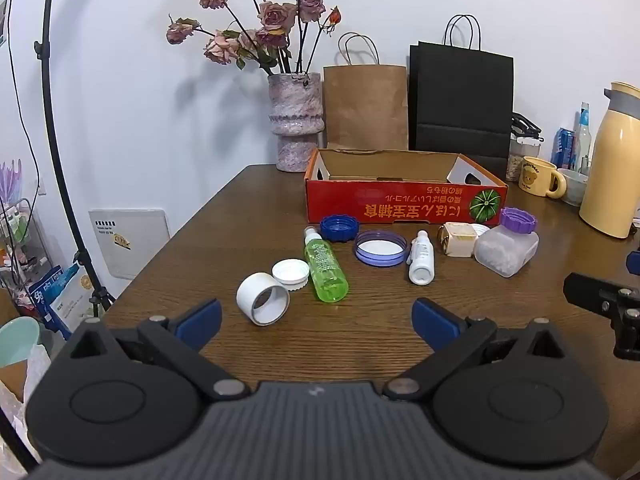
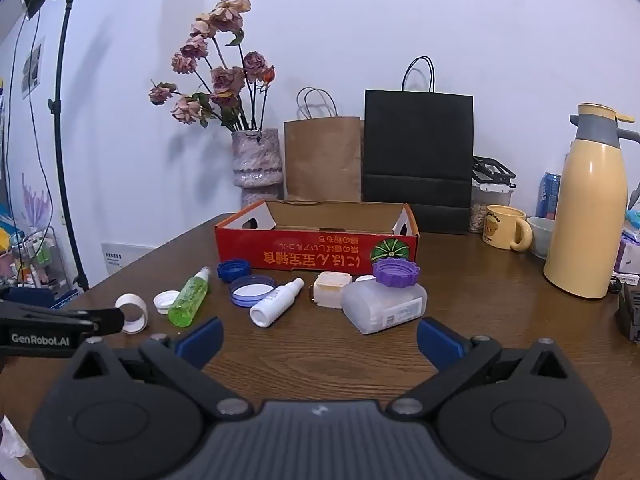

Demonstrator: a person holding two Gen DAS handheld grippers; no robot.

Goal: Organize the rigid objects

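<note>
Two grippers, left gripper [image 1: 316, 320] and right gripper [image 2: 320, 338], hover over the wooden table [image 1: 360, 340], jaws spread wide, nothing between them. Loose items lie before the red cardboard box [image 1: 404, 204]: green spray bottle [image 1: 325, 270], white bottle [image 1: 421, 258], purple-capped jar [image 1: 506, 246], blue cap [image 1: 338, 228], white ring [image 1: 262, 298]. Behind the box stand a vase [image 1: 296, 120], brown bag [image 1: 365, 106], and black bag [image 1: 462, 104]; a yellow thermos [image 1: 612, 168] stands at right.

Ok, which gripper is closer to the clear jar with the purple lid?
Right. The right gripper sits just short of the jar; the left gripper is further off, with the jar ahead to its right.
</note>
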